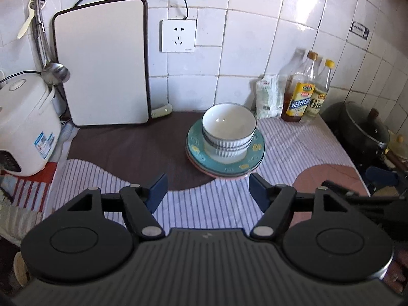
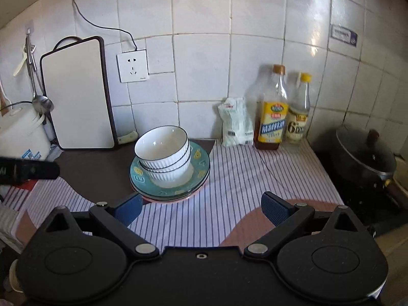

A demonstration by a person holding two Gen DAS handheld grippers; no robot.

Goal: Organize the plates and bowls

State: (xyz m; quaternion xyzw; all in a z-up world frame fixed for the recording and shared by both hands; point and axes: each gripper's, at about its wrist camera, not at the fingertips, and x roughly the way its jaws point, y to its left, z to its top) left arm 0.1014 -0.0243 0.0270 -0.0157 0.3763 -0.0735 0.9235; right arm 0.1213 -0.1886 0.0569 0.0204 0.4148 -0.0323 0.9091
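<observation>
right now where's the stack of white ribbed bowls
The stack of white ribbed bowls sits on the teal patterned plates mid-counter, between the white cutting board and the white bag.

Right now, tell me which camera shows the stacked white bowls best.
The right wrist view: the stacked white bowls are seen from the side, so three nested rims and the ribbed walls separate clearly on the teal plate. The left wrist view looks into the top bowl, and the stacked white bowls blur together below.

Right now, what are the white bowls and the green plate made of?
The white bowls look like glazed ceramic: shiny, ribbed outside, dark painted rim. The green plate under them also looks like glazed ceramic, glossy with printed yellow shapes; it could be melamine.
</observation>
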